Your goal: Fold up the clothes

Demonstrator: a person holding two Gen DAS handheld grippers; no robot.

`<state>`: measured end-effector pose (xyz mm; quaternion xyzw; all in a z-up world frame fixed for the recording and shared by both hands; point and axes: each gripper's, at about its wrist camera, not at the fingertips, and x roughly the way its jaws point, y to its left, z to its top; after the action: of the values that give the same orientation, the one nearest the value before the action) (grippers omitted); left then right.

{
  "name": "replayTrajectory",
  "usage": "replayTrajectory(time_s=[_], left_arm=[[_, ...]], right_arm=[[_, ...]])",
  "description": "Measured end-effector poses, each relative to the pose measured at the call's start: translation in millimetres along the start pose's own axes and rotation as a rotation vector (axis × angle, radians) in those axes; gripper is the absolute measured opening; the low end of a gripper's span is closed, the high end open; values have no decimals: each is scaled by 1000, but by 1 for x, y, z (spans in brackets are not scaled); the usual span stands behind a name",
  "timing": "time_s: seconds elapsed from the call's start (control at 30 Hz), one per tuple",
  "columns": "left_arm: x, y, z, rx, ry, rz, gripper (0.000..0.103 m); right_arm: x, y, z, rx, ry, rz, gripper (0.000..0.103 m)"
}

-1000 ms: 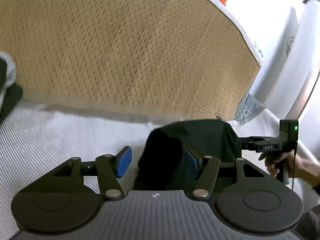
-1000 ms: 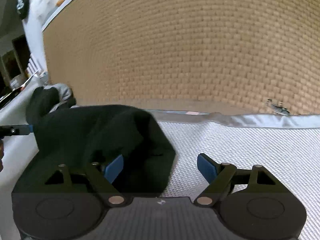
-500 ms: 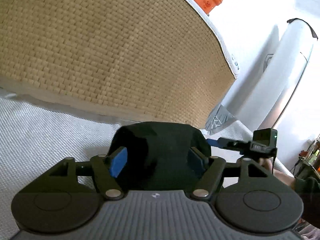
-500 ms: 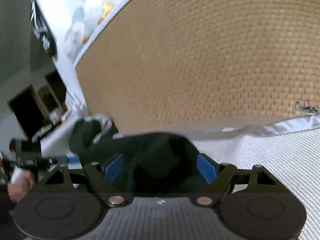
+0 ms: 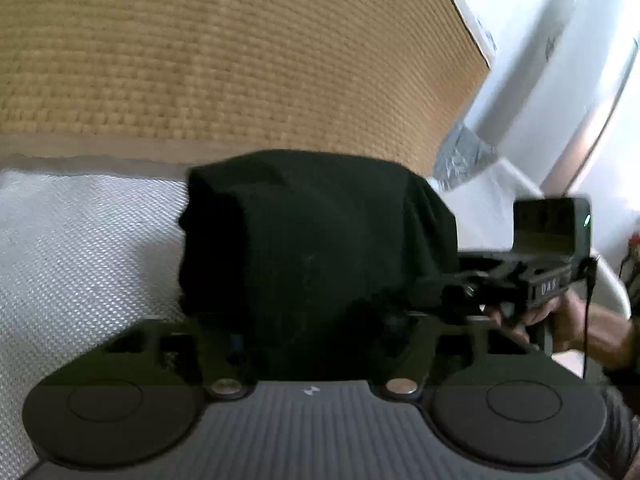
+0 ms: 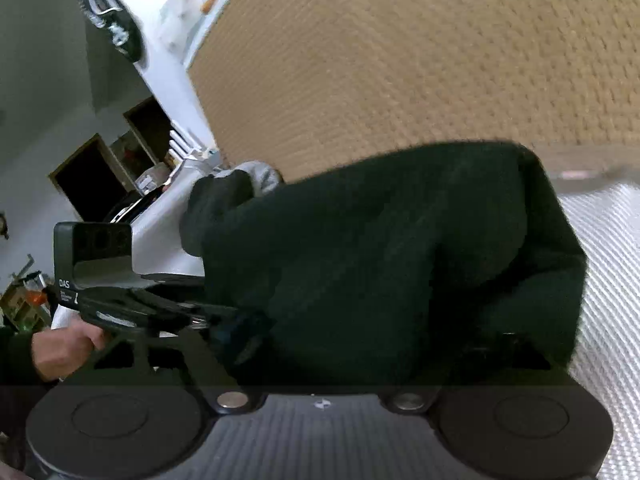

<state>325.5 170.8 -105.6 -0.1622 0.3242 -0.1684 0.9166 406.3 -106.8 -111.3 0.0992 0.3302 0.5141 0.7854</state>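
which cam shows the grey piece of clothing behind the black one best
The right wrist view. A bit of the grey garment peeks out above the far end of the black garment, against the woven mat. The left wrist view shows none of it: only the black garment fills the middle.

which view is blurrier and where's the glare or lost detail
Right wrist view: blurrier, the tan woven panel and the black cloth bundle are streaked with motion. Left wrist view: also soft, the white wall at upper right is washed out by glare. Both views: the black cloth is too dark to show folds, and straight edges bow from the fisheye.
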Motion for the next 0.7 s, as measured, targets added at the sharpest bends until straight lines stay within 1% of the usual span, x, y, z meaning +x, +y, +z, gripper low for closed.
replayTrajectory(time_s=[0.03, 0.13, 0.23, 0.4, 0.43, 0.57, 0.63, 0.7], left_arm=[[-5, -5, -2, 21, -12, -19, 16], [-31, -22, -9, 87, -68, -75, 15], [-59, -38, -14, 133, -117, -122, 14], [-102, -64, -25, 204, -184, -188, 14], [-111, -69, -27, 219, -197, -200, 14], [-145, -89, -36, 278, -250, -251, 14], [-150, -94, -37, 292, -262, -255, 14], [-146, -89, -32, 277, -272, -248, 14]], right_arm=[[-3, 5, 0, -29, -7, -23, 39], [-24, 28, -2, -110, -51, 1, 30], [-50, 54, -8, -176, -107, 39, 27], [-91, 100, -13, -269, -212, 85, 25], [-98, 108, -13, -281, -222, 94, 25], [-114, 140, -18, -364, -219, 115, 25], [-115, 138, -16, -369, -216, 127, 25], [-110, 135, -8, -358, -213, 116, 25]])
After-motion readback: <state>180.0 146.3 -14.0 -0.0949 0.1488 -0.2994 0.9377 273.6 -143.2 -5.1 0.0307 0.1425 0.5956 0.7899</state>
